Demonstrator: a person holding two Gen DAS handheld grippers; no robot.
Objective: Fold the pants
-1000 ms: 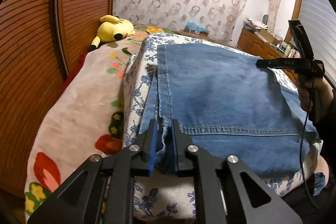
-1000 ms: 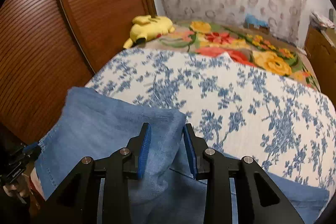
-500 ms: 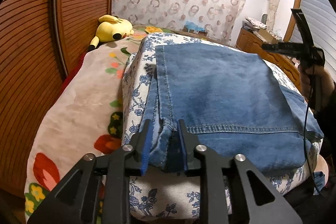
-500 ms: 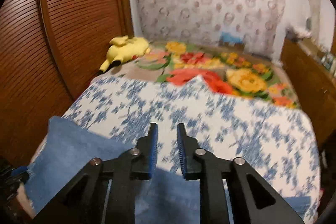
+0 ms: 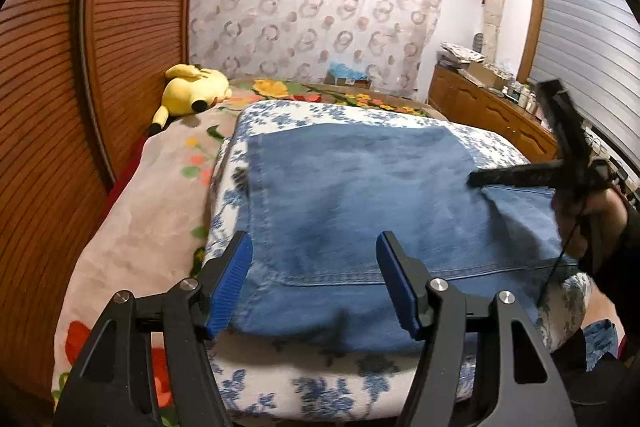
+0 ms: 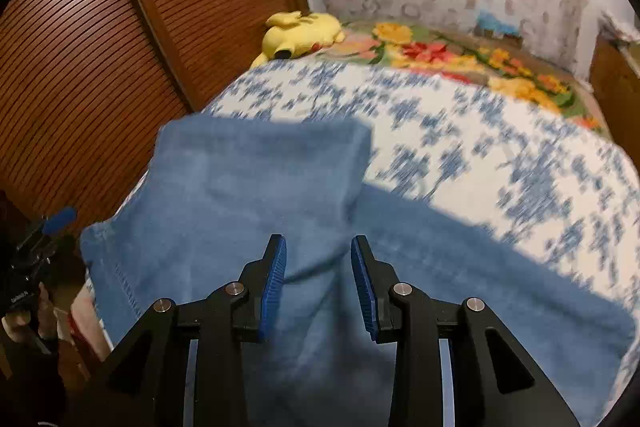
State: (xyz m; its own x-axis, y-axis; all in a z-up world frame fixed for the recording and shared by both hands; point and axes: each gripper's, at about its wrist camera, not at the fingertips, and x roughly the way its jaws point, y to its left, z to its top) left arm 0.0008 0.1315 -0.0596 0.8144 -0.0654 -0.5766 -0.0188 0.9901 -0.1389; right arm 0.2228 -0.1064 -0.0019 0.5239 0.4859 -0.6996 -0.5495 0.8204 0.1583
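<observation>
Folded blue jeans (image 5: pixel 360 195) lie flat on a white quilt with blue flowers (image 5: pixel 320 387). My left gripper (image 5: pixel 314 283) hovers at their near hemmed edge. Its jaws are opening wide, and the denim lies under the gap with neither pad pressing it. In the right wrist view the jeans (image 6: pixel 240 187) show a folded top layer over a lower one. My right gripper (image 6: pixel 319 283) hangs just above a soft ridge of denim, its jaws opening and gripping nothing. A hand (image 5: pixel 588 215) holds the right gripper at the jeans' right side.
A yellow plush toy (image 5: pixel 192 93) lies at the far left on a flowered blanket (image 5: pixel 152 195). Slatted wooden doors (image 5: pixel 80 67) run along the left. A wooden dresser (image 5: pixel 488 115) with small items stands at the right, by a shuttered window.
My left gripper let go of the jeans' near edge, spread wide and lifted back. My right gripper narrowed over the quilt, then came back down over the denim and widened.
</observation>
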